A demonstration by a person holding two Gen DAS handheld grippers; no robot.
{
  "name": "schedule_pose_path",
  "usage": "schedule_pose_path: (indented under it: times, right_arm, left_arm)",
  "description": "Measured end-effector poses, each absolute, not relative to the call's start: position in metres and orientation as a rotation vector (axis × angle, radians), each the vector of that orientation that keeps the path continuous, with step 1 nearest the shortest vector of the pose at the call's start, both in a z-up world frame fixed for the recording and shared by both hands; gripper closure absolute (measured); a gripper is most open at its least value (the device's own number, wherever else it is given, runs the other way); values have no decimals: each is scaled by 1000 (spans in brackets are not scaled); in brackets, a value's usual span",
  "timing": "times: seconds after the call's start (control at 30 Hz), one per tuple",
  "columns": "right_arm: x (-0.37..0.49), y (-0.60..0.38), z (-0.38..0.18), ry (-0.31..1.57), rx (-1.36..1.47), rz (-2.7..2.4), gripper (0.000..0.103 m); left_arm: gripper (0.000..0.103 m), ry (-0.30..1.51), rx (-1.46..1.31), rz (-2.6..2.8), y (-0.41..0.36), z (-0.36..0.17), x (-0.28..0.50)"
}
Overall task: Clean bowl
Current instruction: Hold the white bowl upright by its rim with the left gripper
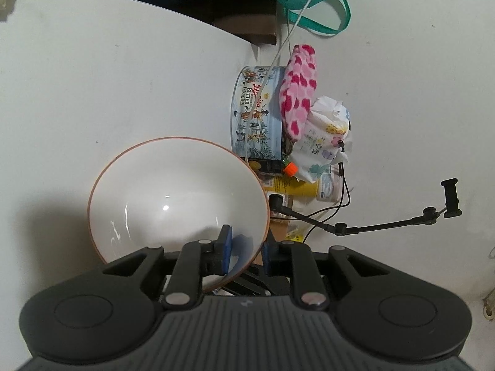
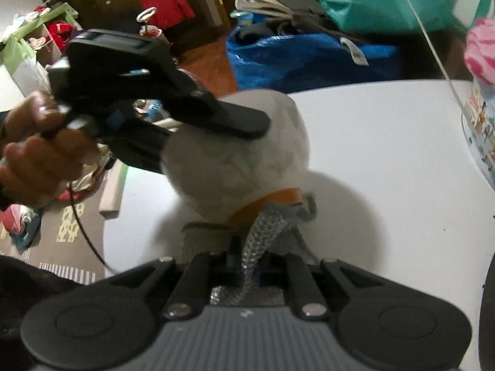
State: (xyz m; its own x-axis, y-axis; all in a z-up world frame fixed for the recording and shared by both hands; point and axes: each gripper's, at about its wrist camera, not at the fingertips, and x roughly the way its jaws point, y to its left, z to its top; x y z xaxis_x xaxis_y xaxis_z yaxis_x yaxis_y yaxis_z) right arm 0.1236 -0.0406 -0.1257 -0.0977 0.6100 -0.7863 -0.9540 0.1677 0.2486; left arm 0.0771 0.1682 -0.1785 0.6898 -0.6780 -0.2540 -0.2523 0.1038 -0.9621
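Left gripper (image 1: 244,255) clamped on rim of white bowl (image 1: 173,198), one pad inside, one outside; bowl lifted and tilted above white table (image 1: 92,92). Right gripper (image 2: 247,266) clenched on grey mesh scrubbing cloth (image 2: 263,232), pressed against underside of bowl near orange foot ring

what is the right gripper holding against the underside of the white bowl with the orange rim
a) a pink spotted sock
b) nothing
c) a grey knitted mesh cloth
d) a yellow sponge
c: the right gripper pinches a grey knitted mesh cloth that reaches the orange foot of the white bowl.
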Motion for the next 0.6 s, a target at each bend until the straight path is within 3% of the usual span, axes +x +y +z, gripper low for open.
schedule_pose_path:
  times: [0.6]
  right_arm:
    - [138,-58,-134,933,-453,1300,94]
  left_arm:
    - [83,838,-1485,-389,167,-182,75]
